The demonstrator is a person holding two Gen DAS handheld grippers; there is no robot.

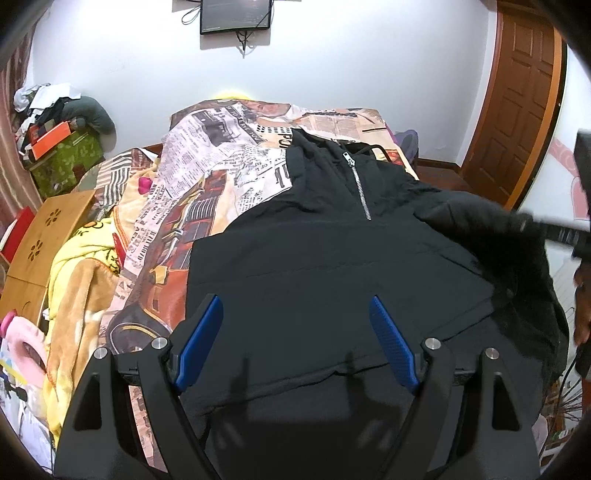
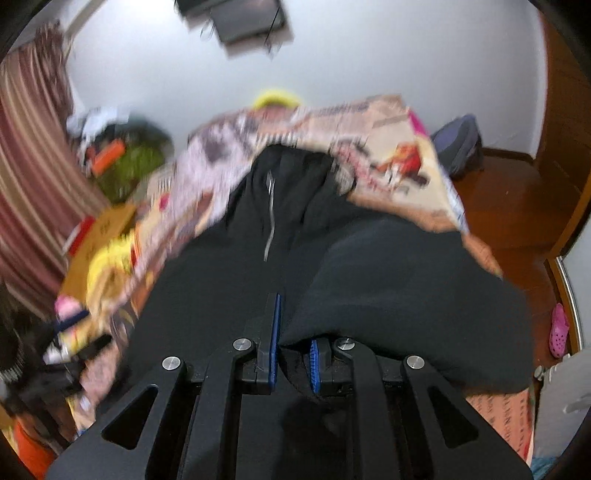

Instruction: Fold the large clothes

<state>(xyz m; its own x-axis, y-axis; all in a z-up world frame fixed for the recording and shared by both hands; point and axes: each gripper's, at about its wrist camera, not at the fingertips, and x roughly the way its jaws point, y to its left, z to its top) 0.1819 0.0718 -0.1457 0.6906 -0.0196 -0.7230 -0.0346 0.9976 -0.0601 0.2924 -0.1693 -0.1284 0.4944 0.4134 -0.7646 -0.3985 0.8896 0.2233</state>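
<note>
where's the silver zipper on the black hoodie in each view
Left wrist view: the silver zipper runs down from the collar of the black hoodie, upper centre, slightly right.
Right wrist view: the zipper is a blurred streak at centre, slightly left, above the right gripper, which is shut on a fold of the hoodie.
Shared landmark: the wall-mounted monitor at top centre in both.

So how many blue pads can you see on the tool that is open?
2. One blue pad is on the left finger of the left tool, the other blue pad on its right finger. They stand wide apart above the black jacket, with nothing between them.
</note>
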